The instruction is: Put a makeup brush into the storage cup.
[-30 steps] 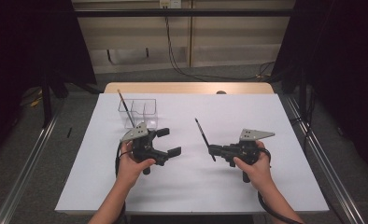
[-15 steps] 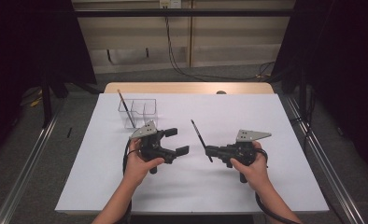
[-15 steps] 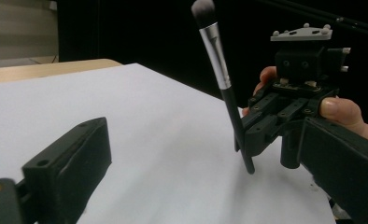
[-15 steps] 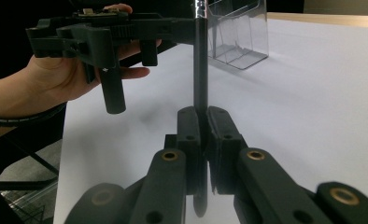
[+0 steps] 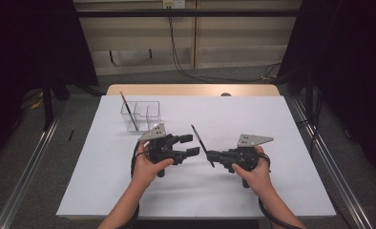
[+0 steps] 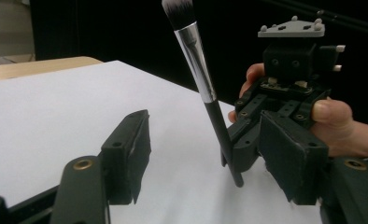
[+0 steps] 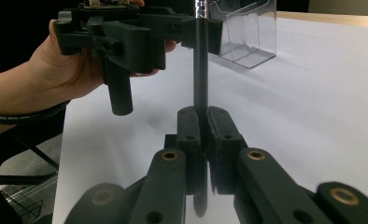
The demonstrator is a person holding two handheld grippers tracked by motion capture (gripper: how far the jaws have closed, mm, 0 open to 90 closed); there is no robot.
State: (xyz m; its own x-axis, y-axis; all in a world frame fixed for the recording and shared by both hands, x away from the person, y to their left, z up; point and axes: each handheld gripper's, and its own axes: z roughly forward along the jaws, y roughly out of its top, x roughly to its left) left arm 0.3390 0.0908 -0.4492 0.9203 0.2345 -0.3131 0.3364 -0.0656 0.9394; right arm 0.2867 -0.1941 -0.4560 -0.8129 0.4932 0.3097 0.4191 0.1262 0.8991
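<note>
Black right tongs (image 5: pixel 210 156) level, clamping upright makeup brush (image 5: pixel 201 144).

brushes: 2 (image 5: pixel 201 143) (image 5: pixel 128 111) | clear organizer: 1 (image 5: pixel 145 113) | hand-held grippers: 2 (image 5: pixel 190 145) (image 5: pixel 212 156)

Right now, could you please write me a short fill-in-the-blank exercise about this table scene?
1. The right gripper is shut on a makeup ____.
2. The brush points its bristles ____.
3. The left gripper has been closing, with ____ between its jaws.
4. Another brush stands in the clear ____ on the table.

Missing words: brush; up; nothing; organizer
</note>
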